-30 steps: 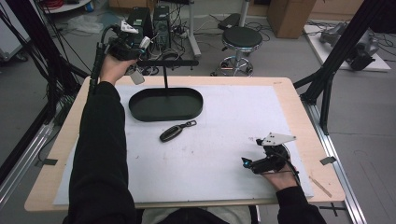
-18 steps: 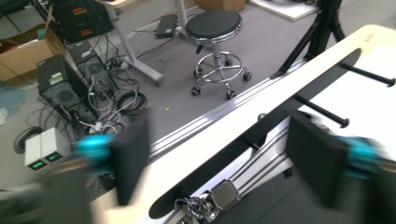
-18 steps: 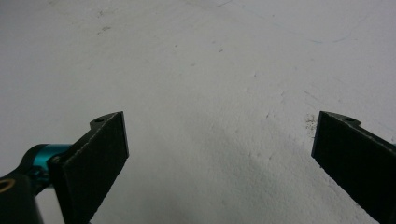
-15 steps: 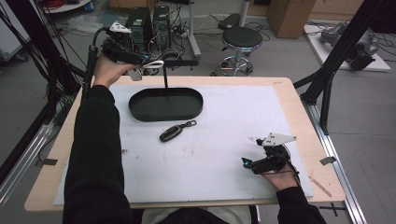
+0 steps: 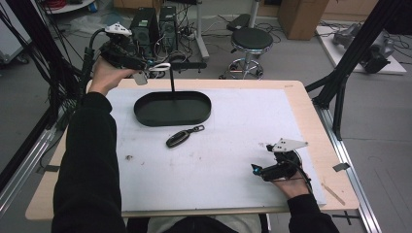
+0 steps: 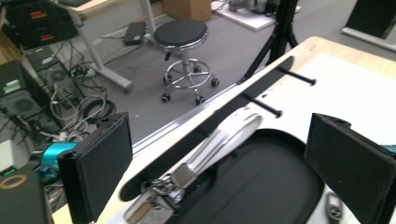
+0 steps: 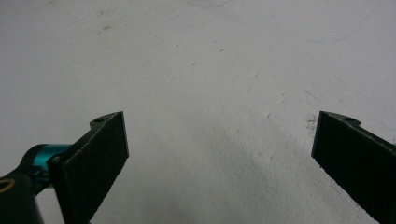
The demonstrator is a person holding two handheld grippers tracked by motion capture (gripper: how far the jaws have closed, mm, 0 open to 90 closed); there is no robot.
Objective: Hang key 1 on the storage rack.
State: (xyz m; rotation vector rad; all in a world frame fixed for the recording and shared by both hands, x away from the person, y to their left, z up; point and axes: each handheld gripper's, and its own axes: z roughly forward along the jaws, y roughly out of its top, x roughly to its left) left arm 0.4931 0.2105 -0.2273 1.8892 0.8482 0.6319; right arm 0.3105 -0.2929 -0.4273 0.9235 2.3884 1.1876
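Observation:
A black stand with an oval tray base (image 5: 145,114) and a horizontal peg bar (image 5: 187,64) sits at the back of the white mat. A white strap loop (image 5: 159,66) with a metal clasp and tag (image 5: 141,77) hangs at the bar's left end. In the left gripper view the loop (image 6: 236,133) lies against the bar (image 6: 275,77), between the jaws. My left gripper (image 5: 145,64) (image 6: 222,122) is raised there, open, its pads clear of the strap. A black car key fob (image 5: 183,136) lies on the mat. My right gripper (image 5: 258,170) (image 7: 219,121) rests open on the mat at the front right.
The white mat (image 5: 233,126) covers most of the wooden table (image 5: 316,121). A black stool (image 5: 250,41) and computer cases (image 5: 155,22) stand on the floor beyond the far edge. Black frame struts (image 5: 340,82) rise at the table's right side.
My left gripper has shifted slightly left and down beside the bar's end, and the white loop now shows at the bar. The right gripper and the key fob have stayed put.

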